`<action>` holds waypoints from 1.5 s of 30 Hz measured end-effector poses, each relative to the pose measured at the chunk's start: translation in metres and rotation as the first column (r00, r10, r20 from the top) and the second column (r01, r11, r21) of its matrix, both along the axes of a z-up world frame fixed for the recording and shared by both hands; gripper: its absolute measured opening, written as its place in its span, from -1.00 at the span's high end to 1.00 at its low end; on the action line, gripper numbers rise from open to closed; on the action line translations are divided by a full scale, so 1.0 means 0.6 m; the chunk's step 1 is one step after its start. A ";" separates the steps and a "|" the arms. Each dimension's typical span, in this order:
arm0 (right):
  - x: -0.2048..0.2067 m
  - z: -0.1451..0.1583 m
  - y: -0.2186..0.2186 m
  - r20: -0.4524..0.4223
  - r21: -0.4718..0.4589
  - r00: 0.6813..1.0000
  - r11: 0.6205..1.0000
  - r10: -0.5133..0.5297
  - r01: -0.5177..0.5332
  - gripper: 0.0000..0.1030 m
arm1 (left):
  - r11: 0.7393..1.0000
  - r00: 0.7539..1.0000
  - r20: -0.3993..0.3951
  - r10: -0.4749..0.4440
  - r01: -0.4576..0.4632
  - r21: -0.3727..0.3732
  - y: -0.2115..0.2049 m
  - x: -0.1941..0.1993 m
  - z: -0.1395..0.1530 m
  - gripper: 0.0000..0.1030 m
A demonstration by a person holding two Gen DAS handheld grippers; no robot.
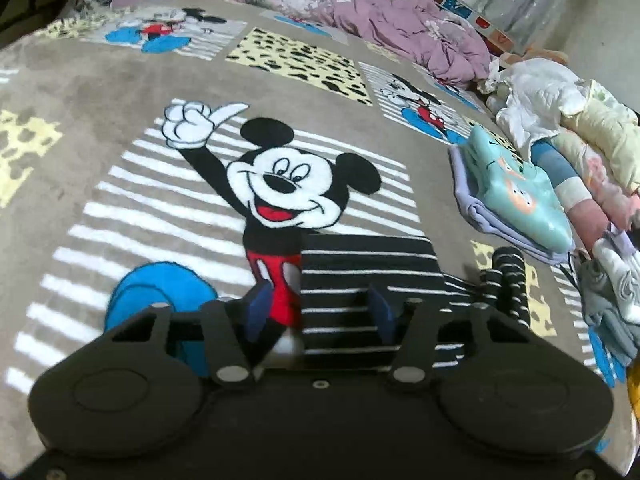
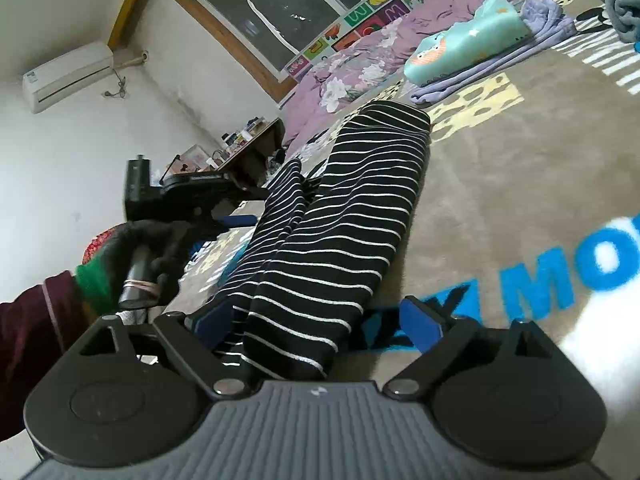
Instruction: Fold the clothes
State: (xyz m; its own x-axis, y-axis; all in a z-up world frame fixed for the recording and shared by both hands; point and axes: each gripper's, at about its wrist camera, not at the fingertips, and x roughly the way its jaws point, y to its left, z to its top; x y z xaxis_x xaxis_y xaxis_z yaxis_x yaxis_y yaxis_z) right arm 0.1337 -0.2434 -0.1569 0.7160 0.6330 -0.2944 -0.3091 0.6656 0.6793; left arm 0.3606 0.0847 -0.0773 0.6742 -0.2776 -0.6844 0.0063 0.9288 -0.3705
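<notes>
A black garment with thin white stripes (image 2: pixel 352 208) lies lengthwise on the cartoon-mouse blanket (image 2: pixel 500 208). Its near end runs between the blue pads (image 2: pixel 420 320) of my right gripper (image 2: pixel 316 322), whose jaws stand wide apart, so it is open. In the left wrist view the same striped garment (image 1: pixel 372 272) lies flat under and between the fingers of my left gripper (image 1: pixel 320 312), which is also open, with the cloth's left edge inside the gap. From the right wrist view, a gloved hand (image 2: pixel 136 256) holds the left gripper (image 2: pixel 248 206) beside a striped sleeve.
A folded teal garment on lavender cloth (image 1: pixel 516 196) sits at the blanket's right side. Beyond it is a heap of unfolded clothes (image 1: pixel 560 120). A purple floral quilt (image 1: pixel 360 8) lines the far edge. A desk (image 2: pixel 256 140) and a wall air conditioner (image 2: pixel 68 76) stand behind.
</notes>
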 end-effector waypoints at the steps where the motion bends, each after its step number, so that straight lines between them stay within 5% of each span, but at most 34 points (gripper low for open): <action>1: 0.001 -0.001 0.000 0.001 0.002 1.000 1.000 0.002 -0.002 -0.75 | 1.000 1.000 -0.003 0.003 -0.003 -0.006 0.002 0.010 -0.003 0.13; 7: 0.001 -0.002 -0.002 0.006 0.015 1.000 1.000 0.013 -0.013 -0.79 | 0.999 1.000 0.004 0.004 -0.004 -0.040 -0.007 0.016 -0.013 0.88; 12: -0.001 -0.002 -0.003 0.007 0.020 1.000 1.000 0.015 -0.015 -0.79 | 1.000 0.999 0.040 0.008 -0.008 -0.013 -0.013 0.004 0.003 0.89; 14: -0.003 -0.001 -0.002 0.006 0.017 1.000 1.000 0.013 -0.013 -0.79 | 0.999 0.998 0.037 0.048 -0.048 -0.016 -0.003 0.005 0.003 0.31; 15: -0.004 -0.001 -0.002 0.007 0.015 1.000 1.000 0.012 -0.012 -0.79 | 0.998 0.998 0.034 0.057 -0.055 -0.036 0.005 0.006 0.001 -0.27; 19: -0.005 -0.001 -0.001 0.009 0.011 1.000 1.000 0.010 -0.011 -0.79 | 0.993 0.999 0.020 0.051 -0.048 -0.109 0.016 0.013 -0.013 -0.34; 21: -0.004 -0.001 -0.001 0.008 0.014 1.000 1.000 0.011 -0.011 -0.79 | 0.990 0.999 0.008 0.051 -0.049 -0.135 0.016 0.020 -0.022 -0.14; 24: -0.002 -0.002 -0.002 0.008 0.019 1.000 1.000 0.014 -0.014 -0.80 | 0.987 0.998 0.011 0.065 -0.063 -0.151 0.017 0.023 -0.029 0.79; 25: -0.001 -0.002 -0.002 0.007 0.020 1.000 1.000 0.016 -0.016 -0.81 | 0.987 0.998 0.022 0.060 -0.056 -0.147 0.016 0.020 -0.026 0.92; 35: -0.003 -0.003 -0.003 0.011 0.034 1.000 0.999 0.023 -0.023 -0.82 | 0.998 0.976 0.215 0.028 -0.014 -0.067 0.019 -0.053 0.090 0.97; 45: -0.007 -0.001 -0.003 0.013 0.028 1.000 0.999 0.020 -0.020 -0.82 | 0.993 0.940 0.329 0.091 -0.109 0.035 0.102 -0.140 0.195 0.97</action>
State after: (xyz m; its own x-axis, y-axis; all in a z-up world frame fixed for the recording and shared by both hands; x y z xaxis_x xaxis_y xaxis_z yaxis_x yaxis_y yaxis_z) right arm 0.1293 -0.2452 -0.1574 0.7067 0.6552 -0.2670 -0.3309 0.6397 0.6938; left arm 0.2769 0.1462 0.0396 0.8856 -0.1668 -0.4334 0.0247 0.9488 -0.3148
